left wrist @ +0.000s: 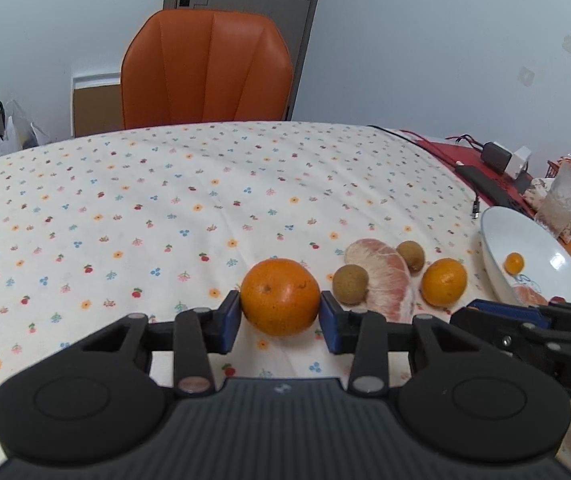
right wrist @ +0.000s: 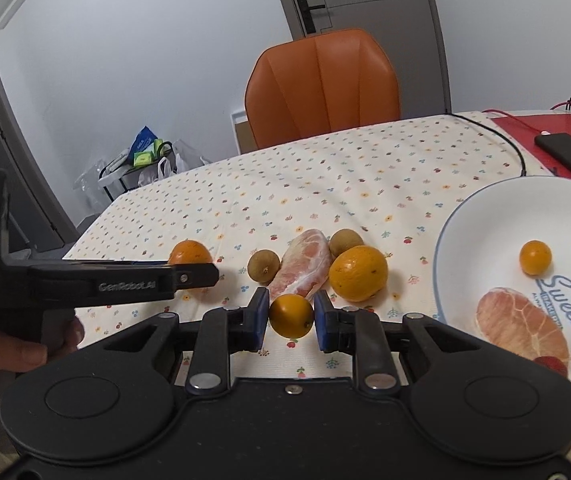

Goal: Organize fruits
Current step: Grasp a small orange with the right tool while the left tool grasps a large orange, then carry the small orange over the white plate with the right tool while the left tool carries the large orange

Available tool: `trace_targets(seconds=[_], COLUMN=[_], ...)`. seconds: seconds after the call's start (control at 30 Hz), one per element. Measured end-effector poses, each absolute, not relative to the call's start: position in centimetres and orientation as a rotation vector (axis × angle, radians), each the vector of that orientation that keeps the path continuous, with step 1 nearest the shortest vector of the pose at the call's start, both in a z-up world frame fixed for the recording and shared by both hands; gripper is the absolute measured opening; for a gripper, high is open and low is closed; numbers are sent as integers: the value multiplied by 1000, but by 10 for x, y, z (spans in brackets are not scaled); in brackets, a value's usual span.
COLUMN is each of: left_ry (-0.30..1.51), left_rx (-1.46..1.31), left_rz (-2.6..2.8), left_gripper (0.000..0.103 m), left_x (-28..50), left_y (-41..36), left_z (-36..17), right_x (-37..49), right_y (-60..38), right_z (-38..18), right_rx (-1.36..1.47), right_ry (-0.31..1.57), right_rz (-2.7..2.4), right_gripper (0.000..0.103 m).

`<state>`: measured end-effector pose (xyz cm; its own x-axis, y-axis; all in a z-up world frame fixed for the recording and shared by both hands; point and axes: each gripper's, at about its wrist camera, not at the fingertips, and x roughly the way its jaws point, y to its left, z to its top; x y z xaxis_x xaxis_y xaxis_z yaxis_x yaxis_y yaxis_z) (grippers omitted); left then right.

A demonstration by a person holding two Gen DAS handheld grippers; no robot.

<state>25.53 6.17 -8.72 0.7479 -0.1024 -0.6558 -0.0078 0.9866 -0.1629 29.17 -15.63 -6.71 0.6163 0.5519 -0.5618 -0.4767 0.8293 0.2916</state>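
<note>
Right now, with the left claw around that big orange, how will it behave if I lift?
The big orange is round, so it would probably roll if released. Its dimpled rind looks firm, likely gripping well against the left claw. It looks fairly heavy beside the brown fruit; lift steadily.

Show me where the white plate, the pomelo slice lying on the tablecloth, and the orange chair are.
white plate (right wrist: 485, 216): right wrist view, bare inner surface near the far rim.
pomelo slice (right wrist: 305, 264): right wrist view, middle of its pink flesh.
orange chair (left wrist: 207, 68): left wrist view, centre of the backrest.

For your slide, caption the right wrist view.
Right gripper closes on a small orange beside a white plate already holding fruit.
</note>
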Motion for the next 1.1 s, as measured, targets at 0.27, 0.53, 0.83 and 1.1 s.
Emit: trace_targets(seconds=[0.27, 0.53, 0.83, 1.1], left_ry=[670, 640, 614, 600], left_rx=[-152, -140, -129, -116], left_rz=[-76, -109, -158, -202], left_gripper=[40, 40, 40, 40], left_x=[236, 226, 222, 220], left_y=[48, 28, 2, -23], left_z=[-65, -51, -42, -37], right_x=[280, 270, 263, 258], right_y=[-169, -186, -212, -233], right_z=[-53, -44, -37, -35], right_rx=[136, 145, 160, 173], right_ry=[642, 611, 584, 570], right_rz=[581, 563, 520, 479], right_gripper=[23, 23, 23, 23])
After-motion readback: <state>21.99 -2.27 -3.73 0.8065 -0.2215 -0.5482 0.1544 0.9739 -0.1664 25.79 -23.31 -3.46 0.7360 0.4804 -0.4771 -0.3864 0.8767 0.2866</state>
